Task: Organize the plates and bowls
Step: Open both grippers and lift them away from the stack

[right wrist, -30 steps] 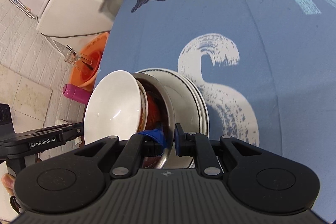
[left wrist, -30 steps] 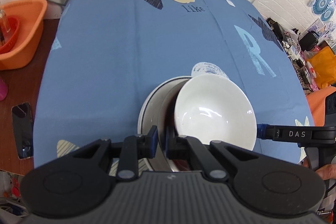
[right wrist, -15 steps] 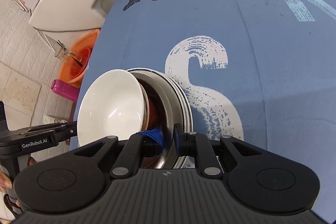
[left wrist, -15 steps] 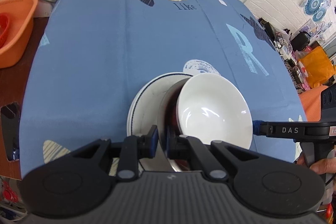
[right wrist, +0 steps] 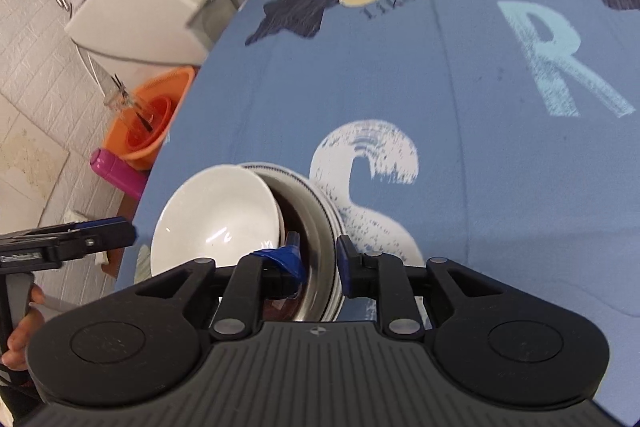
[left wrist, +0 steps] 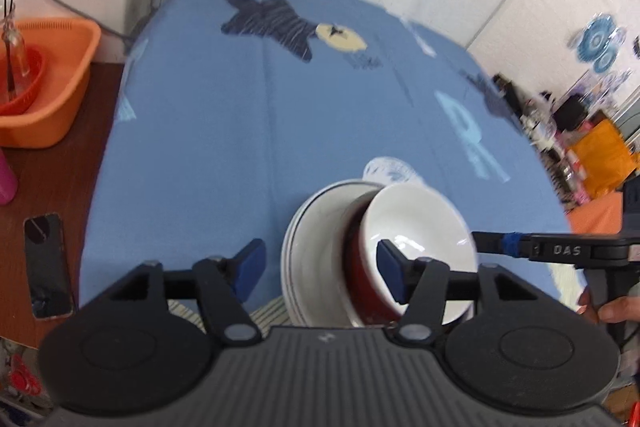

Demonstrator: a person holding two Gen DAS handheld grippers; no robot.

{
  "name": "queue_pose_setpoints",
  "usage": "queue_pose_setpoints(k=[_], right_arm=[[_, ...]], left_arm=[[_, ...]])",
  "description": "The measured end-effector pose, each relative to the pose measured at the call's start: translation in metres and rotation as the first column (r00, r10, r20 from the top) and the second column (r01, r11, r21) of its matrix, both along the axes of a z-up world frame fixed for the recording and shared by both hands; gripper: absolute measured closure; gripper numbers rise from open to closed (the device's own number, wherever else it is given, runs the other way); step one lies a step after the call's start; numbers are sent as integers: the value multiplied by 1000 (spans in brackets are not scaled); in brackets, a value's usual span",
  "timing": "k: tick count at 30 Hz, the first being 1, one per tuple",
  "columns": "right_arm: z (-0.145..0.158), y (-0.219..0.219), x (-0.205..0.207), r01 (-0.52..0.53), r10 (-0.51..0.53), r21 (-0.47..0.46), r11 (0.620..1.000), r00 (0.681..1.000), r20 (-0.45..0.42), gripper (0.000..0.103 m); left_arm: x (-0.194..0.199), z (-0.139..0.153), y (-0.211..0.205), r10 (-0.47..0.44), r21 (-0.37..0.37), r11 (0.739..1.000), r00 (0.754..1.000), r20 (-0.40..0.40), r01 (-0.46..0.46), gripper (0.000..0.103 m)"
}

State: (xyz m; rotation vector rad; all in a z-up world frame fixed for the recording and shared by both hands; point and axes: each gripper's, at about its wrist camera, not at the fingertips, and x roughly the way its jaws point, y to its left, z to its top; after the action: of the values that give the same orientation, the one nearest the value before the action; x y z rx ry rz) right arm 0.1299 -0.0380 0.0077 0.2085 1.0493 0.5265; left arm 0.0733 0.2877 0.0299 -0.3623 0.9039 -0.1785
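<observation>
Above blue tablecloth (left wrist: 192, 155), left gripper (left wrist: 320, 263) gapes beside stacked dishes (left wrist: 320, 259)

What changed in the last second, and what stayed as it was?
The left gripper has opened and let go of the stack's rim, pulling back; its fingers now stand wide apart. The right gripper has opened a little, but its fingers still straddle the metal bowl rim. The white bowl, red bowl and plates stay stacked on the blue tablecloth.
</observation>
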Motion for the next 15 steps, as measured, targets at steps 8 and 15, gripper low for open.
queue_pose_setpoints(k=[8, 15], right_arm=[[4, -30, -17, 113, -114, 24, 993, 993, 43, 98], [-3, -73, -26, 192, -192, -10, 981, 981, -30, 94]], left_arm=[[-15, 49, -64, -74, -6, 997, 980, 186, 77, 37], [-12, 63, -138, -121, 20, 993, 951, 284, 120, 35]])
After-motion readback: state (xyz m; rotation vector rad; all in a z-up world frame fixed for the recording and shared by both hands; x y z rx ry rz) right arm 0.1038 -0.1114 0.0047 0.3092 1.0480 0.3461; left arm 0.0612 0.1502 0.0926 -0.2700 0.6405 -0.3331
